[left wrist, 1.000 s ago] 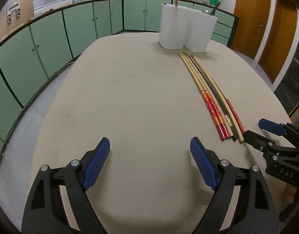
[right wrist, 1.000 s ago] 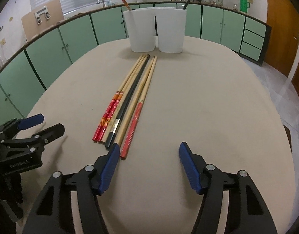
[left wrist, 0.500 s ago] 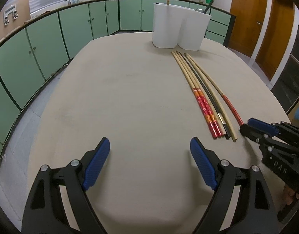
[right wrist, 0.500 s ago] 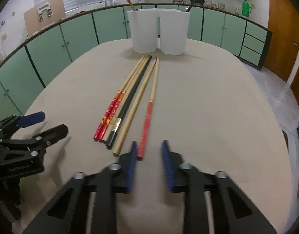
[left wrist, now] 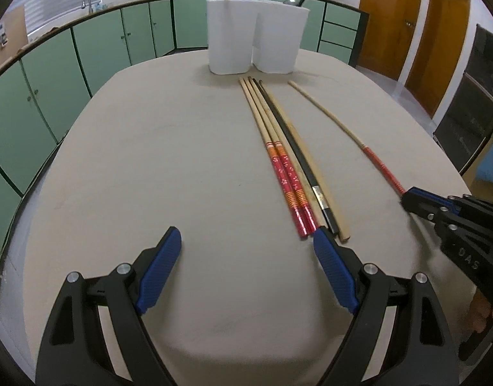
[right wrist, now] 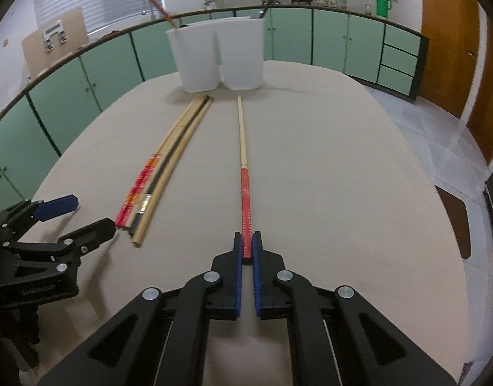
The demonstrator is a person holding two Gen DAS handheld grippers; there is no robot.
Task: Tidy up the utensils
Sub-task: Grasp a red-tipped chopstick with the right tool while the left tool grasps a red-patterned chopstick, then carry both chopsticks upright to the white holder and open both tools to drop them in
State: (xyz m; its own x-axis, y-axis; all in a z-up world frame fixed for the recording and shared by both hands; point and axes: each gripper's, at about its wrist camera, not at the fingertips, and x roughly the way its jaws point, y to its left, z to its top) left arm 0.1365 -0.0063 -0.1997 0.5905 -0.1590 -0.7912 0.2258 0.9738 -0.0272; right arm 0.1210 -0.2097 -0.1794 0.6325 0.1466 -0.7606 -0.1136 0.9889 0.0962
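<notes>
My right gripper (right wrist: 247, 247) is shut on the red end of a long red-handled chopstick (right wrist: 243, 157), which points away toward the white two-part holder (right wrist: 219, 56). It also shows in the left wrist view (left wrist: 343, 124), apart from the bundle. A bundle of several chopsticks (left wrist: 285, 160) lies on the beige table (left wrist: 150, 160), also seen in the right wrist view (right wrist: 162, 164). My left gripper (left wrist: 246, 241) is open and empty, its right finger near the bundle's near ends. The holder (left wrist: 254, 46) holds one red chopstick and one dark utensil.
Green cabinets (left wrist: 85, 48) curve around the far side of the table. Wooden doors (left wrist: 391, 16) stand at the right. The right gripper's body (left wrist: 455, 225) is at the table's right edge. The left gripper's body (right wrist: 37, 241) is left of the bundle.
My right gripper closed on the red-handled chopstick and pulled it sideways to the right, away from the bundle. My left gripper moved closer to the bundle's near ends and stayed open.
</notes>
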